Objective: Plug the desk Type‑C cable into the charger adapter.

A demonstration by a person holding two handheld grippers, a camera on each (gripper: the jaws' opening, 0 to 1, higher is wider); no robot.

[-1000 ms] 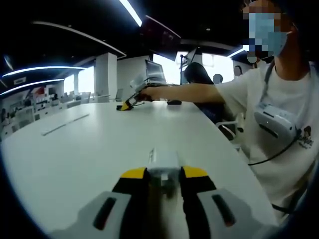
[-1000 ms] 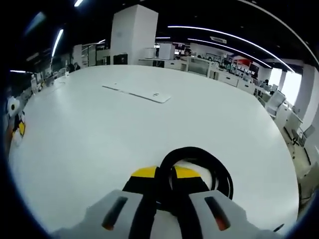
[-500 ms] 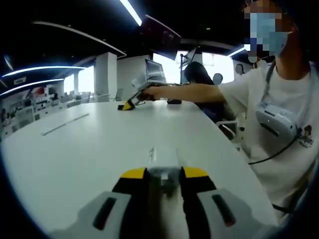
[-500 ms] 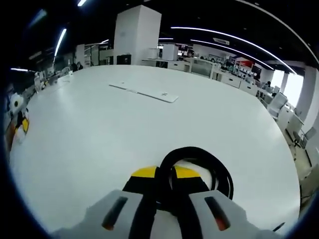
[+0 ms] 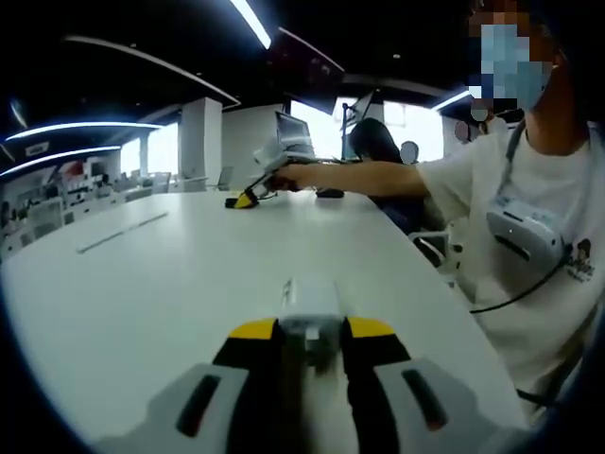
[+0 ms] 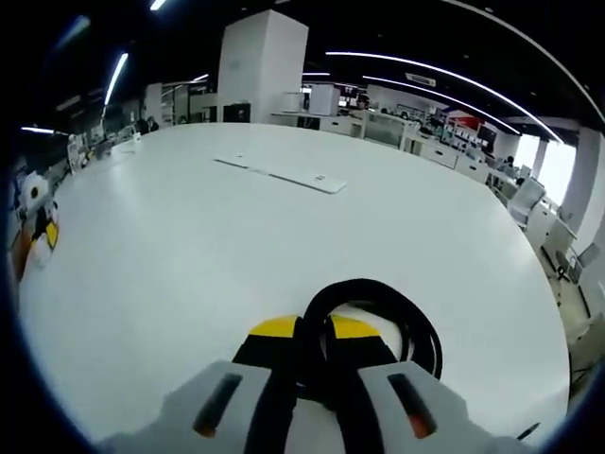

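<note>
The table (image 5: 142, 284) is the biggest thing here, a wide white top that carries everything. On it, in my left gripper view, my left gripper (image 5: 312, 333) is clamped on the white adapter (image 5: 310, 307), which sits between the yellow tips with its long axis running straight ahead, away from me. Far off across the table, at the end of my outstretched arm, my right gripper (image 5: 248, 196) rests near the far edge.

In my right gripper view that gripper (image 6: 317, 342) is closed on the black cable (image 6: 378, 312), coiled in a loop just beyond the tips and trailing to the right. I cannot see the plug end.

So the two parts lie well apart. I judge the coming move is to bring cable and adapter together, plug lined up with the adapter's long axis; which face holds the port I cannot tell.

A flat white strip (image 6: 284, 174) lies further out. Around us is an open office with ceiling lights, a white pillar (image 6: 263, 66) and desks.
</note>
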